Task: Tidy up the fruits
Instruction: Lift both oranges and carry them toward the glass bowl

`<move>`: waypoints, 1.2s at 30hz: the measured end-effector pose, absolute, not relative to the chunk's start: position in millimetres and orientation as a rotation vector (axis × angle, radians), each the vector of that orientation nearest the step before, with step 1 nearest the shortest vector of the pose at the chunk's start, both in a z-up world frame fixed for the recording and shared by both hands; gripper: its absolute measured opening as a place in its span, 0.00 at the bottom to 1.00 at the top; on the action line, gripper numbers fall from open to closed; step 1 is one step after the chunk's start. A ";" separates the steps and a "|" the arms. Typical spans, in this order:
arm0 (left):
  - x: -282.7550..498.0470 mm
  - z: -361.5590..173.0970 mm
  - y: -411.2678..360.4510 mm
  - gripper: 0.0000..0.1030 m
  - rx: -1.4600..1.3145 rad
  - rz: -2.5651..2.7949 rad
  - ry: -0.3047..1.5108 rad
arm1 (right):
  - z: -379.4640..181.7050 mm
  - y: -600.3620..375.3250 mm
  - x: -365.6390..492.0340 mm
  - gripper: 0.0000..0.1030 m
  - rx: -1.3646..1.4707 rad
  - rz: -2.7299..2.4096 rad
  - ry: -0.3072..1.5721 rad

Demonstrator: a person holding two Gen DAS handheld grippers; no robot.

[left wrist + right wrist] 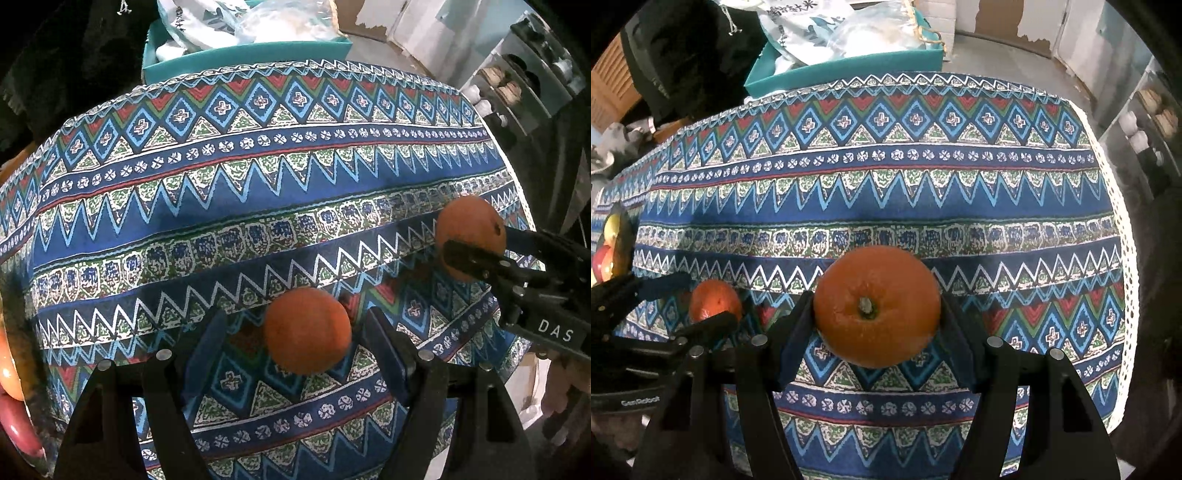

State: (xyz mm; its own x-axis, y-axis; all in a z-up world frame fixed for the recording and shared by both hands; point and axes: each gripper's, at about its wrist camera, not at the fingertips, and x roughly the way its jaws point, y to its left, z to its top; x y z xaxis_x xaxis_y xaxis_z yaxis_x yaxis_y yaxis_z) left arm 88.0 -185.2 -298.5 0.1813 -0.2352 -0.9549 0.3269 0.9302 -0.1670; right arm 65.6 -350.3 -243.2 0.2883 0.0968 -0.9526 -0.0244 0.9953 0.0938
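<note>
Two oranges are in play on a surface (960, 206) covered by a blue, red and green patterned cloth. The right gripper (877, 314) points steeply down, and its fingers (796, 332) are closed on the sides of the larger orange (877, 306), whose stem end faces the camera. It looks lifted just clear of the cloth, though the fisheye view makes that hard to confirm. The left gripper (295, 339) also points steeply down, its fingers (205, 350) spread wider than the smaller orange (307, 329) that sits between them on the cloth; a gap shows on each side, so nothing is gripped yet. The two grippers work just beside each other. At the far left edge of the surface a dark bowl (626, 236) holds other fruit (607, 254), yellow and red. Beyond the far edge stands a teal box (849, 70) with bags in it.

The step in hand appears to be picking up both oranges at once. Next, the left fingers likely need to close on the smaller orange, and then both fruits should travel left toward the bowl without colliding.
</note>
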 end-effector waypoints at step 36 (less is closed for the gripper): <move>73.4 -236.5 -159.5 0.47 0.094 -0.383 1.137 | -190.9 -315.3 63.6 0.65 -0.011 0.141 1.152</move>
